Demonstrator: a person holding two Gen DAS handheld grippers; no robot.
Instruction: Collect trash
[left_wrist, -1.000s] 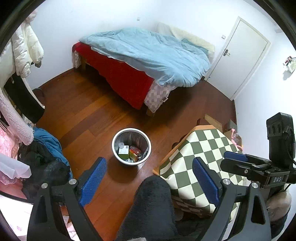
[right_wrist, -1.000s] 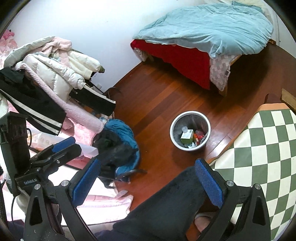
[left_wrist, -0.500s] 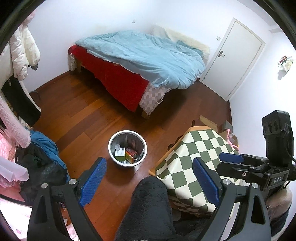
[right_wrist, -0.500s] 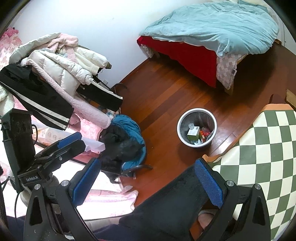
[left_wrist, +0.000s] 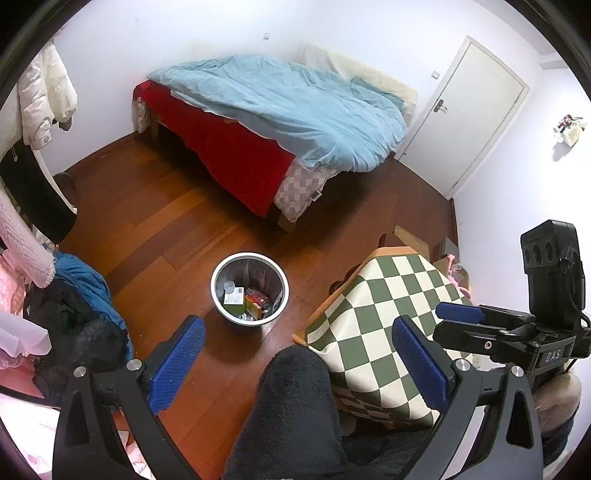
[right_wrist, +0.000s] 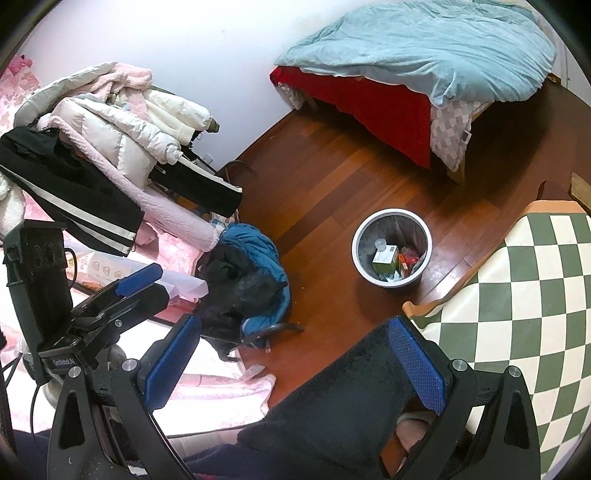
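In your left wrist view, your left tool (left_wrist: 297, 358) has just been opening and is released, nothing between its pads; the trash bin (left_wrist: 249, 290) stands on the floor off the checkered worktop's (left_wrist: 373, 317) corner. In your right wrist view, your right tool (right_wrist: 295, 363) is released and empty, with the bin beside that same corner.

Duvet (left_wrist: 295, 110): light blue. Bed sheet (left_wrist: 229, 155): red. Worktop cloth (left_wrist: 384, 317): green-and-cream checks. Floor (left_wrist: 155, 221): reddish-brown wood. Waste bin (left_wrist: 249, 254): white rim. Tongs' pads (left_wrist: 177, 363): blue.
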